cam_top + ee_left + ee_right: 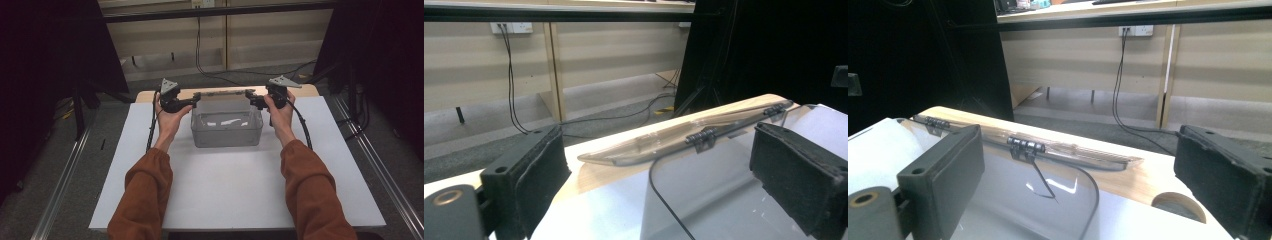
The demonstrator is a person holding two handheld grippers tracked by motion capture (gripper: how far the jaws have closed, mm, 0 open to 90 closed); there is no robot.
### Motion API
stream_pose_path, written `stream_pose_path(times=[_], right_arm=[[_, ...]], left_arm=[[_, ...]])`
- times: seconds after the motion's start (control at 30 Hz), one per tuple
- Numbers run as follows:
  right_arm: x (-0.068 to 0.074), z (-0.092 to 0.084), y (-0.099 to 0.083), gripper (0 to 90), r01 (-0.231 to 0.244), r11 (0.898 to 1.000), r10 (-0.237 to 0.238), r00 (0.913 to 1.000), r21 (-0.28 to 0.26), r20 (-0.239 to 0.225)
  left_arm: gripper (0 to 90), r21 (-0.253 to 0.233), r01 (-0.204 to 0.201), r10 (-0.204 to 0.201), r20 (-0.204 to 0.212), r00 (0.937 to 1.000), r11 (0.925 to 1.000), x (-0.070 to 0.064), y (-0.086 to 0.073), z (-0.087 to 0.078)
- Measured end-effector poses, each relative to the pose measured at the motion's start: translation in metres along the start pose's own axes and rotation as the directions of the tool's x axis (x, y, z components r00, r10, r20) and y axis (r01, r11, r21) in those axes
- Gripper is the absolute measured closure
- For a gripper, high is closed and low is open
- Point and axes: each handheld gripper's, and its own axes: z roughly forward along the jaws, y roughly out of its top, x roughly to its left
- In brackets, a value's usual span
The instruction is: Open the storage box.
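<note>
While the white table takes up most of the high view, a clear plastic box sits on it toward twelve o'clock from the centre, near the far edge where a strip of bare wood shows. Its clear lid is swung up and back on dark hinges along the far rim, and in both gripper views the lid lies tilted back over the wooden strip. Two rust-coloured sleeves come in from six o'clock. At nine o'clock of the box, the left hand holds the left gripper at the box's far left corner; its jaws stand wide apart, with the box's curved rim and the lid's end between them, touching neither pad as far as can be seen. At three o'clock of the box, the right hand holds the right gripper at the far right corner, jaws likewise spread, the rim and a hinge lying between them. A round hole in the wood shows near the right gripper's jaw.
</note>
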Motion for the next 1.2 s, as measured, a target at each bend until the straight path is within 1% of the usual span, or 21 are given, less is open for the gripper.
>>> stream_pose_path(times=[0.07,0.1,0.13,0.2,0.27,0.3,0.33,0.37,0.47,0.53,0.57,0.63,0.77,0.83,0.87,0.9,0.93,1.0,1.07,1.13,1.2], right_arm=[[0.001,-0.002,0.000,5.0,0.003,1.000,-0.003,1.0000,-0.001,-0.005],[0.002,-0.004,0.000,4.4,0.015,1.000,-0.015,0.9999,-0.003,-0.005],[0.003,-0.006,0.000,4.1,0.019,1.000,-0.020,0.9998,-0.007,-0.010],[0.005,-0.010,-0.001,3.6,0.026,1.000,-0.026,0.9996,-0.015,-0.012],[0.008,-0.016,-0.002,3.5,0.030,0.999,-0.030,0.9995,-0.027,-0.012],[0.009,-0.018,-0.002,3.5,0.032,0.999,-0.032,0.9994,-0.030,-0.014],[0.009,-0.018,-0.002,3.5,0.032,0.999,-0.032,0.9994,-0.030,-0.014],[0.010,-0.020,-0.002,3.5,0.035,0.999,-0.035,0.9992,-0.031,-0.016],[0.014,-0.027,-0.001,3.5,0.056,0.998,-0.056,0.9984,-0.035,-0.011],[0.015,-0.031,0.001,3.3,0.053,0.997,-0.053,0.9984,-0.052,-0.016],[0.016,-0.033,0.001,2.8,0.060,0.997,-0.061,0.9980,-0.052,-0.016],[0.016,-0.039,0.002,2.7,0.064,0.996,-0.065,0.9978,-0.063,-0.013],[0.018,-0.044,0.000,2.6,0.065,0.996,-0.066,0.9978,-0.064,-0.011],[0.021,-0.048,-0.001,2.6,0.065,0.995,-0.066,0.9977,-0.075,-0.011],[0.022,-0.050,-0.002,2.5,0.070,0.994,-0.071,0.9974,-0.080,-0.009],[0.023,-0.052,-0.002,2.5,0.072,0.994,-0.073,0.9973,-0.086,-0.010],[0.026,-0.055,-0.003,2.5,0.071,0.993,-0.073,0.9973,-0.092,-0.012],[0.027,-0.057,-0.004,2.5,0.076,0.993,-0.077,0.9969,-0.092,-0.013],[0.030,-0.061,-0.004,2.4,0.089,0.991,-0.091,0.9957,-0.095,-0.017],[0.032,-0.065,-0.005,2.2,0.100,0.991,-0.102,0.9946,-0.094,-0.015],[0.033,-0.069,-0.007,2.2,0.106,0.990,-0.108,0.9941,-0.093,-0.014]], left_arm=[[7.2,0.004,-0.012,0.012,-0.003,0.9999,0.9999,-0.001,-0.002,-0.002],[6.7,0.005,-0.017,0.017,-0.002,0.9999,0.9998,-0.002,-0.003,-0.003],[6.5,0.004,-0.010,0.010,0.002,0.9999,0.9999,-0.003,-0.004,-0.004],[6.0,0.005,-0.023,0.023,0.004,0.9997,0.9997,-0.004,-0.007,-0.006],[5.0,0.001,-0.005,0.005,0.012,0.9999,1.0000,-0.005,-0.009,-0.008],[4.9,-0.016,0.018,-0.018,0.026,0.9995,0.9997,-0.004,-0.009,-0.013],[4.8,-0.016,0.018,-0.018,0.026,0.9995,0.9997,-0.004,-0.009,-0.013],[4.8,-0.032,0.035,-0.034,0.035,0.9988,0.9989,-0.004,-0.009,-0.015],[3.0,-0.043,0.052,-0.050,0.037,0.9981,0.9977,-0.001,-0.008,-0.023],[2.9,-0.060,0.041,-0.039,0.028,0.9988,0.9974,-0.002,-0.009,-0.028],[2.7,-0.065,0.033,-0.031,0.027,0.9992,0.9974,-0.003,-0.009,-0.031],[2.6,-0.064,0.007,-0.005,0.031,0.9995,0.9979,-0.004,-0.009,-0.038],[2.6,-0.080,0.011,-0.009,0.029,0.9995,0.9967,-0.007,-0.010,-0.045],[2.7,-0.090,0.010,-0.007,0.040,0.9992,0.9959,-0.009,-0.012,-0.050],[2.8,-0.093,-0.004,0.008,0.043,0.9991,0.9956,-0.009,-0.013,-0.053],[3.1,-0.101,-0.003,0.007,0.036,0.9993,0.9949,-0.010,-0.014,-0.055],[4.1,-0.098,-0.019,0.022,0.028,0.9994,0.9950,-0.012,-0.016,-0.059],[4.1,-0.096,-0.023,0.026,0.034,0.9991,0.9951,-0.014,-0.017,-0.061],[4.3,-0.097,-0.032,0.035,0.026,0.9990,0.9948,-0.017,-0.019,-0.064],[4.3,-0.106,-0.026,0.031,0.044,0.9986,0.9940,-0.019,-0.021,-0.069],[4.3,-0.111,-0.043,0.047,0.039,0.9981,0.9929,-0.021,-0.024,-0.073]])
